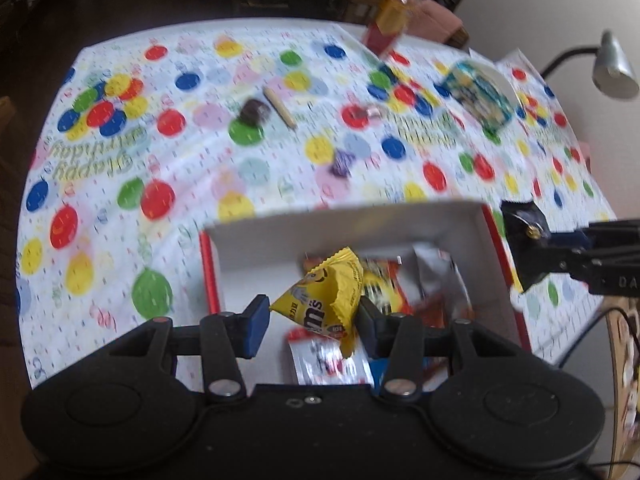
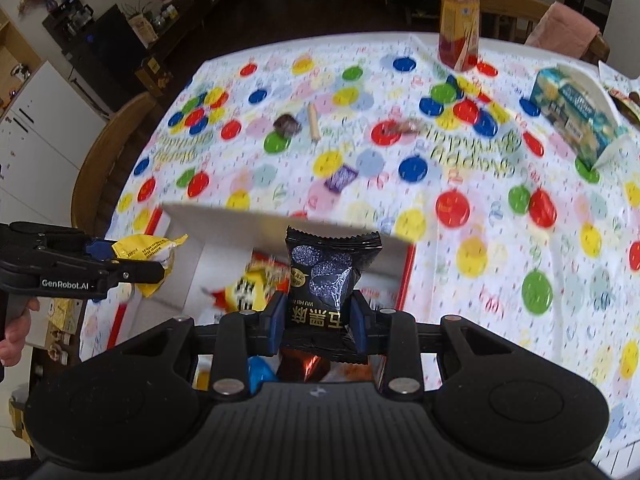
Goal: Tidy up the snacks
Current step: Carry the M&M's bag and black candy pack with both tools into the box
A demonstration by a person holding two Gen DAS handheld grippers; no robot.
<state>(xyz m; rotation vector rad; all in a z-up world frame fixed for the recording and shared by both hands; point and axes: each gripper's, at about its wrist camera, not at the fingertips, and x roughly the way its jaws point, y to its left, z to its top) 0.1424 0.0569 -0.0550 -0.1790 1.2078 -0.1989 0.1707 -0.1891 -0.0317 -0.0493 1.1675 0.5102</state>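
— Over the white box, on your left, what's your left gripper doing?
— Its fingers are spread wide, and the yellow candy packet sits loosely between them, touching only the right pad, above the snacks in the box.
— And further right?
— Your right gripper is clamped on a black snack packet, upright over the same box.
— What's loose on the tablecloth?
— A brown sweet, a stick, a purple sweet, a bottle, a blue carton.
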